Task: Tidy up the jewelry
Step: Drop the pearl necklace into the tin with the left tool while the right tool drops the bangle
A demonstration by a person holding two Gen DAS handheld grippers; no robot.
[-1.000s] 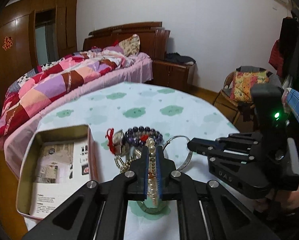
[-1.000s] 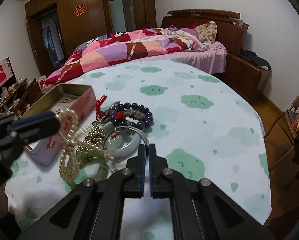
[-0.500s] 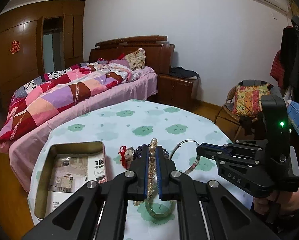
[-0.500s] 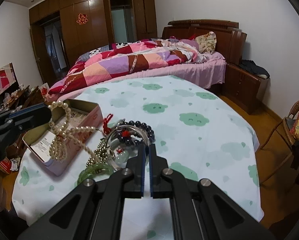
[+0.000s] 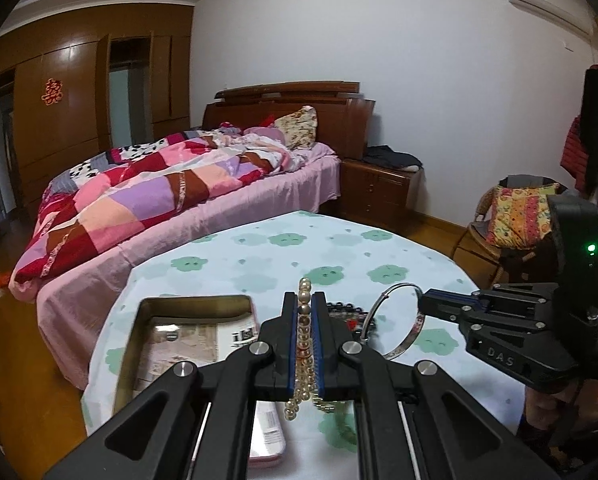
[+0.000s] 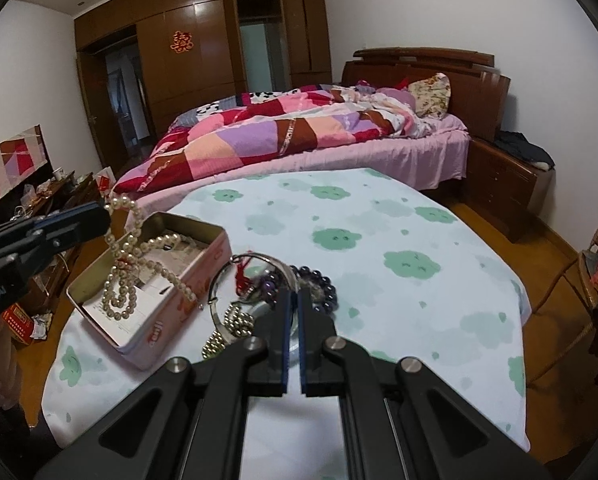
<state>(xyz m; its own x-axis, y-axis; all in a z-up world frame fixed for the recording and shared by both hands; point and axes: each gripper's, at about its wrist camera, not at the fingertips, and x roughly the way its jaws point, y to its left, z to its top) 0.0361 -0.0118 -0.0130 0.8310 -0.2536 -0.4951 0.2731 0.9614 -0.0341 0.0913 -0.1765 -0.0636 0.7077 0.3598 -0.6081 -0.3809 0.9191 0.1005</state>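
two grippers work over the table (image 6: 379,216), each with its jaws closed on one piece of jewelry. left gripper (image 5: 306,320): its jaws pinch the pearls (image 6: 127,256) part-way along the strand, a few beads standing above the tips and the rest hanging in loops. seen from the right wrist, the loops dangle over the open tin (image 6: 155,336), apparently clear of its paper lining; gripping mid-strand keeps the necklace gathered, so it can probably be lowered into the tin as one bundle rather than dragged across the cloth. right gripper (image 6: 293,300): its jaws are shut on the rim of the bangle (image 5: 395,320), which stands tilted in the air beside the left gripper, well above the cloth; the thin edge is the only part narrow jaws can hold. remaining pieces lie in a heap just right of the tin: dark beads (image 6: 323,284), a gold chain (image 6: 227,328), and an item with a red tassel (image 6: 241,272). judged stage: two items lifted from the heap, neither yet deposited. risk: a hanging loop may catch the tin's wall or the heap during lowering.
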